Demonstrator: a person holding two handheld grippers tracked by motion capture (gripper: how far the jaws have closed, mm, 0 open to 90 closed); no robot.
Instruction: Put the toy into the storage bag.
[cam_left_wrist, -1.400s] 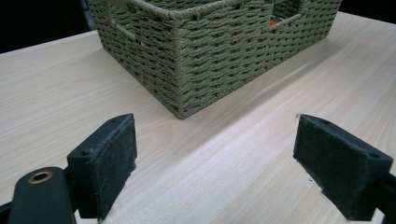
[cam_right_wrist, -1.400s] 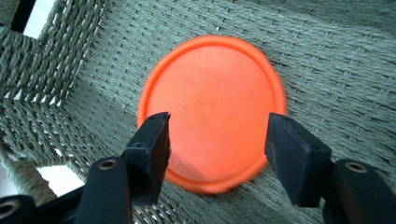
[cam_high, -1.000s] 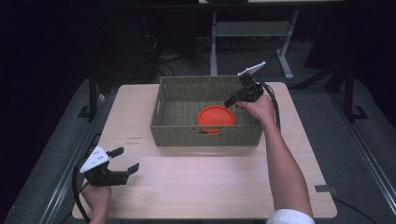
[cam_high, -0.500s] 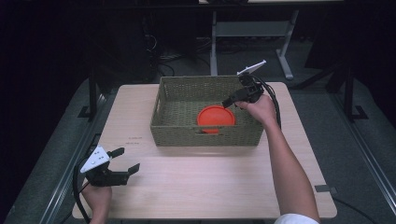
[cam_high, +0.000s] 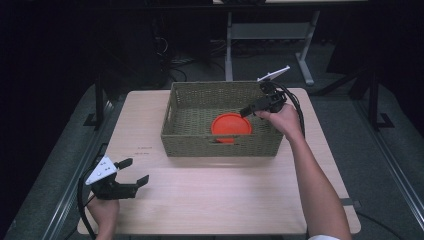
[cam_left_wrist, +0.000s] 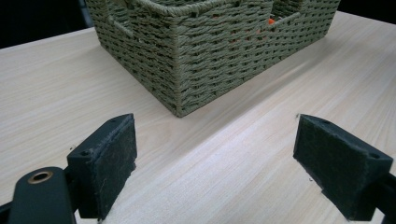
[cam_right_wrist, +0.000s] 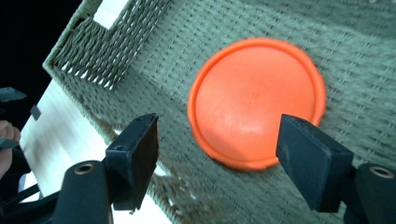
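little changed since the earlier frames: right gripper (cam_high: 256, 106) shifted slightly at the basket's right rim, left gripper (cam_high: 131, 173) unmoved at the near left corner of the counter (cam_high: 225, 200).

right gripper: held over the right end of the woven basket (cam_high: 190, 140), angled down into it. jaws spread, nothing between them. in the right gripper view, orange disc (cam_right_wrist: 256, 101) seen beyond and between the open pads (cam_right_wrist: 140, 154), not touched.

orange disc: lying flat on the basket floor, toward the near wall and right of centre, seen in the high view (cam_high: 231, 126).

left gripper: resting low near the counter surface, well apart from the basket, held by the left hand (cam_high: 102, 215). jaws spread wide, empty; in the left gripper view both pads (cam_left_wrist: 109, 158) stand over bare wood, near corner of the basket (cam_left_wrist: 187, 56) ahead.

basket: upright on the far half of the counter, roughly centred, with handle cut-outs in its walls.
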